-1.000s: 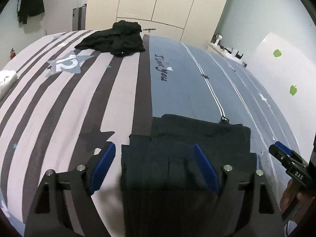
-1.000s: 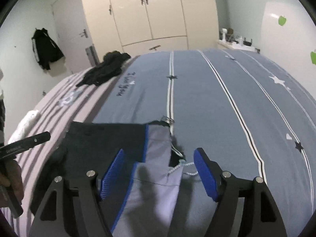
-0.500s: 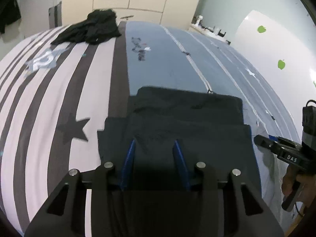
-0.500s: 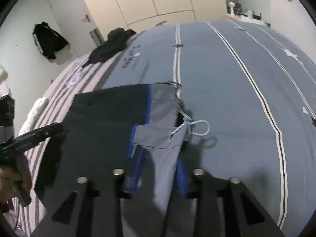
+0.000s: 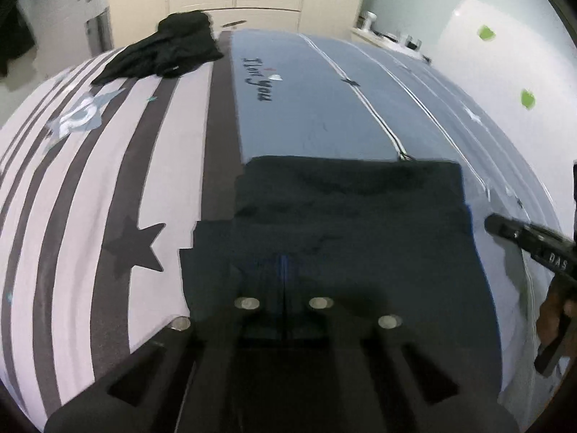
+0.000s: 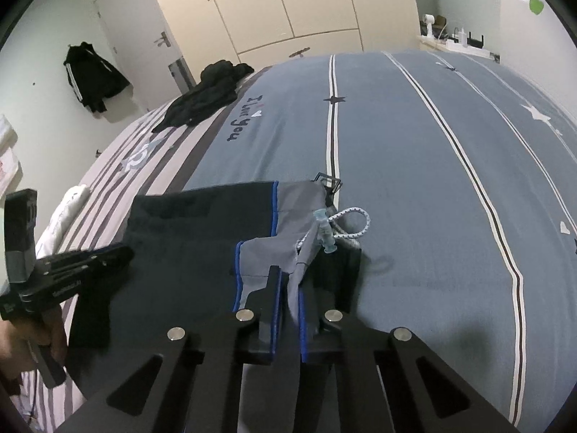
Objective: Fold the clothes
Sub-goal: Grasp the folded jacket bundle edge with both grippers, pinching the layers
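Note:
Dark navy shorts lie flat on the bed's near end. Their grey inner waistband with blue piping is turned up, beside a white drawstring. My left gripper is shut on the near edge of the dark fabric. My right gripper is shut on the grey, blue-edged fabric, a fold of it pinched between the pads. Each view shows the other gripper at its side: the right one and the left one, each held by a hand.
The bed sheet is blue on the right and striped pink and grey on the left. A heap of black clothes lies at the far end. Cream wardrobes stand behind, and a black jacket hangs on the left wall.
Both grippers went from wide open to shut on the shorts, sinking toward the fabric. More of the shorts now fills each view.

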